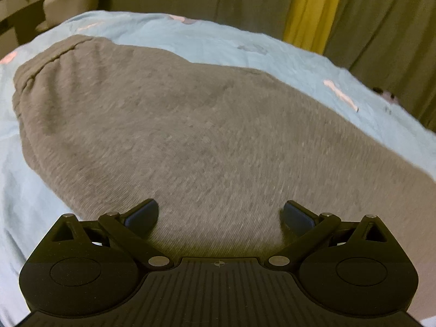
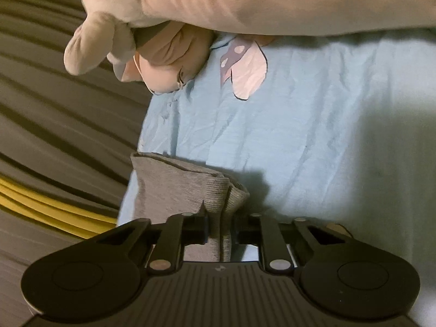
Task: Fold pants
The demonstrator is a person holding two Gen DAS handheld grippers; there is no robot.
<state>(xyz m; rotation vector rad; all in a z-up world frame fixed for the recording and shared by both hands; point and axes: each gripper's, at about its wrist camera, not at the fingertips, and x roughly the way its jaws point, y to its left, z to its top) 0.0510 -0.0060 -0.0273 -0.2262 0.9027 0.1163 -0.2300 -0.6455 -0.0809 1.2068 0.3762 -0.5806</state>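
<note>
- While your right gripper (image 2: 218, 229) pinches the pants (image 2: 174, 190) hem, treat the knit as soft and limp.
- Your left gripper (image 1: 220, 212) gapes empty; pants lie beneath its jaws on the sheet (image 1: 218, 41).

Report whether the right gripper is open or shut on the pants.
Shut on the pants. The right gripper has its jaws closed on a bunched ribbed edge of the grey pants, which stands up between them above the blue sheet.
</note>
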